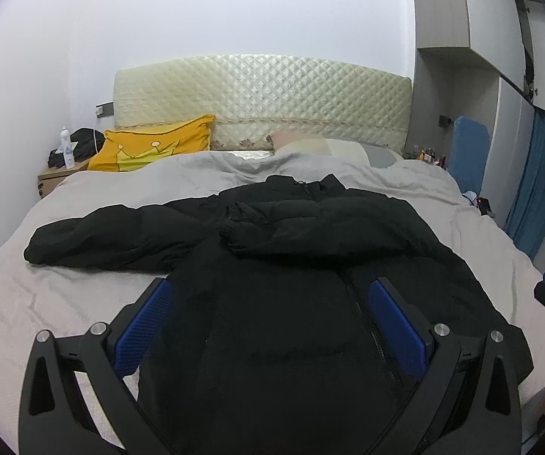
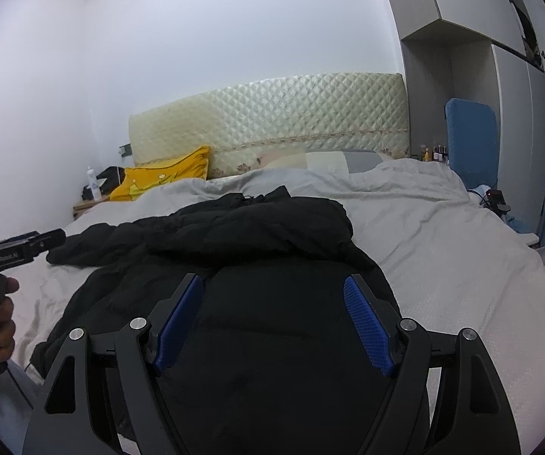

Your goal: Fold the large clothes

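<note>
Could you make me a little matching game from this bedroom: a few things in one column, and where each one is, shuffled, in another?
Things:
1. black jacket
2. yellow pillow
3. white bottle
4. blue chair

Places:
A. on the wooden nightstand left of the bed
B. spread on the grey bedcover
C. standing right of the bed, by the wardrobe
D. leaning against the quilted headboard

Pairs: 1-B, 2-D, 3-A, 4-C

Home bedroom: bed (image 1: 26, 303), quilted headboard (image 1: 265, 102).
</note>
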Demonstrator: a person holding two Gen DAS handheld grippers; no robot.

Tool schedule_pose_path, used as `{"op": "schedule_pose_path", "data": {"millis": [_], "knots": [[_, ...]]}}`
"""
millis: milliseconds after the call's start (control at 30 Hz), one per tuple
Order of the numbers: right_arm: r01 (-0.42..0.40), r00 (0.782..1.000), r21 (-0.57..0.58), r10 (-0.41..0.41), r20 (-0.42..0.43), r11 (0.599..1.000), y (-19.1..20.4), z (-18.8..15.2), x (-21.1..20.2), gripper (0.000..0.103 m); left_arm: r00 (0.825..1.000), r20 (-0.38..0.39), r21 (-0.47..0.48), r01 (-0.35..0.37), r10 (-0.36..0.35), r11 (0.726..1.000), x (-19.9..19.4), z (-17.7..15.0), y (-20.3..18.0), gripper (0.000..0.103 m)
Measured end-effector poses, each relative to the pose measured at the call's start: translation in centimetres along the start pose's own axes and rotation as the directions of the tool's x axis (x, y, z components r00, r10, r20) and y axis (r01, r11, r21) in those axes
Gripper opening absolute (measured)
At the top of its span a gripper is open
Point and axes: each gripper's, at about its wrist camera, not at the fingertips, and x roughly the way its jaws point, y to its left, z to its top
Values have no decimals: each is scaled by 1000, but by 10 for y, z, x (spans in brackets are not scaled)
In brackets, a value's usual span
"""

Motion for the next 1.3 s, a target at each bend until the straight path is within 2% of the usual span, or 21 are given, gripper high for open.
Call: {"op": "schedule_pose_path", "data": {"millis": [167,367,533,900,1000,1133,1300], "knots": [[-11,1000,12,11,7,1000,-3,-1,0,76,1000,8,3,3,-3,1000,1,5,6,103],[5,1000,17,-5,7,1000,-4,0,2,78,998,-57,-38,35,-37,999,7,15,22,103],[4,1000,39,-4,17,999,-8,-1,0,79,996,-93,-62,-15,9,998,19,35,55,103],[-12,999,61,10,34,998,-13,-2,0,80,981,-145,-172,-152,127,973,47,75,178,103],[-24,999,99,21,37,995,-21,-3,1,82,973,-117,-173,-219,201,960,47,75,209,103],[-13,999,126,9,38,992,-24,-3,3,84,964,-116,-201,-259,239,945,54,68,251,103],[-9,999,110,6,32,994,-19,-2,8,84,960,-172,-278,-261,219,924,75,49,300,103]]}}
